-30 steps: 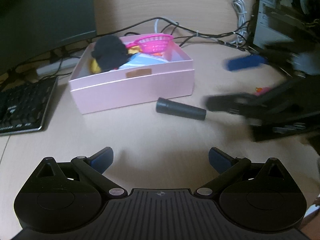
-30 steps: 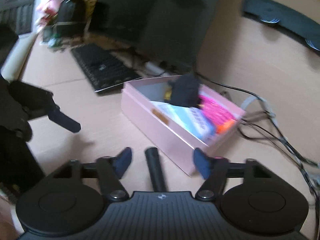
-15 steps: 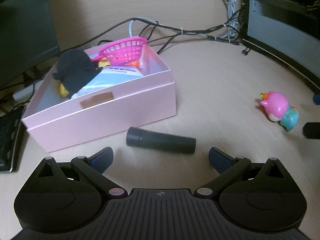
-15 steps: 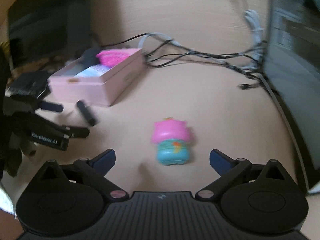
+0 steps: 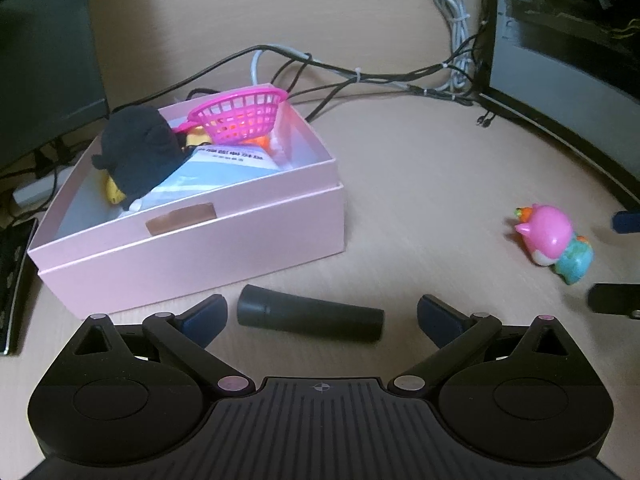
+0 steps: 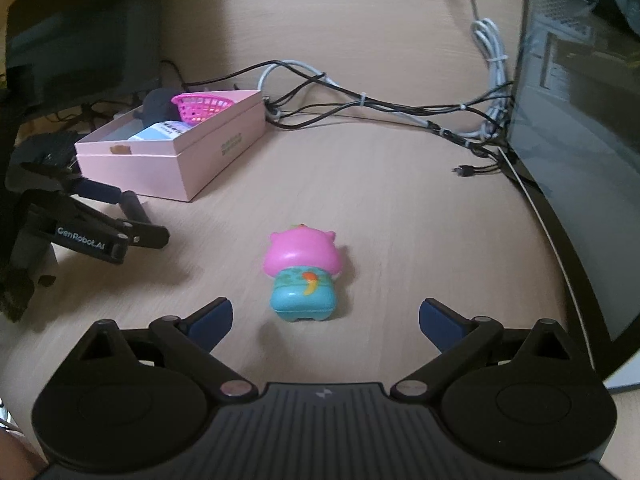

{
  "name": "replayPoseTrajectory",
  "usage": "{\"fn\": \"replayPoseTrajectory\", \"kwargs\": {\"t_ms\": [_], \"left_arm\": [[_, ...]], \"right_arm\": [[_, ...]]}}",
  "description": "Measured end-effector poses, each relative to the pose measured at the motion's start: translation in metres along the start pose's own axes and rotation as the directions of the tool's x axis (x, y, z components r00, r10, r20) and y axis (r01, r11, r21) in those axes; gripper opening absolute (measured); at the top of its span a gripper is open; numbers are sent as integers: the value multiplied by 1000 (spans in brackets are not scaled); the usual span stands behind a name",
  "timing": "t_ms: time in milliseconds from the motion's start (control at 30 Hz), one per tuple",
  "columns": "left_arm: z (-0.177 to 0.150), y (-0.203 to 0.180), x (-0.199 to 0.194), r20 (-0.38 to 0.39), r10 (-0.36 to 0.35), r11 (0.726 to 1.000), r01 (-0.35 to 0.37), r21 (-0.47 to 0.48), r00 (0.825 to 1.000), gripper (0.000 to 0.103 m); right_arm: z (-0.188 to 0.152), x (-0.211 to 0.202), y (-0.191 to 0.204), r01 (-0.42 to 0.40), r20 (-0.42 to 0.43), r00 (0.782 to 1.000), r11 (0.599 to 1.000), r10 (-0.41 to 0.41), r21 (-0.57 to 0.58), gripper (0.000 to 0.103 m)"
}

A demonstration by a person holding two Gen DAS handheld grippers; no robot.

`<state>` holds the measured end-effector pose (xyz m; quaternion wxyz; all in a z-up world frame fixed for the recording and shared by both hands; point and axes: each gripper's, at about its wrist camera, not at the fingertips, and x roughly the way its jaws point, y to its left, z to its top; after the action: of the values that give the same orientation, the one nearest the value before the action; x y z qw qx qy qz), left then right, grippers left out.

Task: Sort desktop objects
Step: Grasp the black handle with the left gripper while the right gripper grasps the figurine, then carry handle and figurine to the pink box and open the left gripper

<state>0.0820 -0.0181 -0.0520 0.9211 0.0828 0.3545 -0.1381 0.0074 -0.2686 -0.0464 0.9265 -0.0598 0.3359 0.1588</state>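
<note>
Closing in since a moment ago, the spread left gripper (image 5: 322, 314) now brackets the black cylinder (image 5: 310, 319); the spread right gripper (image 6: 326, 318) nears the pink toy (image 6: 304, 272).

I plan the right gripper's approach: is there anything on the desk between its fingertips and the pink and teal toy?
Nothing: in the right wrist view only bare desk lies between the open right gripper and the toy.

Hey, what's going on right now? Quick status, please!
Left gripper open, lined up on black cylinder beside pink box. Right gripper open, empty, facing pink-and-teal toy lying on desk. Nothing in the way.
</note>
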Motion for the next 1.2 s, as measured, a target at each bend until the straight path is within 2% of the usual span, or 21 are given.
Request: {"fn": "replayPoseTrajectory", "kwargs": {"t_ms": [100,167,300,367,433,500,633,700,867,1200], "left_arm": [[-4,-4,-7,3,2,1000,-2,2,1000,99],[-7,-7,-10,-8,23,1000,-23,4,1000,80],[-10,-3,-13,-21,26,999,-27,-24,999,85],[-10,-3,-14,-15,30,999,-30,-24,999,95],[-8,-2,-13,-13,27,1000,-27,-12,1000,95],[-7,-2,-11,-15,30,1000,-30,3,999,95],[-5,-1,-3,-24,6,1000,-6,2,1000,95],[-4,-2,-3,-25,-1,1000,1,-2,1000,92],[-8,-8,-11,-19,6,1000,-6,11,1000,81],[-12,-7,-24,-42,59,998,-60,-11,997,80]], "right_arm": [[5,7,3,-19,1,1000,1000,19,-6,100],[10,13,4,-23,2,1000,1000,23,-7,100],[17,24,6,-34,1,999,999,34,-3,100],[20,30,6,-46,-10,999,999,46,-1,97],[21,37,6,-53,-29,998,999,53,0,90],[22,42,6,-63,-53,997,998,63,5,74],[24,42,7,-78,-58,995,997,77,-14,61],[24,42,7,-72,-61,996,997,70,-24,50],[22,35,0,-60,-61,996,998,59,-8,50],[24,17,1,-63,-41,997,997,61,-43,50]]}}
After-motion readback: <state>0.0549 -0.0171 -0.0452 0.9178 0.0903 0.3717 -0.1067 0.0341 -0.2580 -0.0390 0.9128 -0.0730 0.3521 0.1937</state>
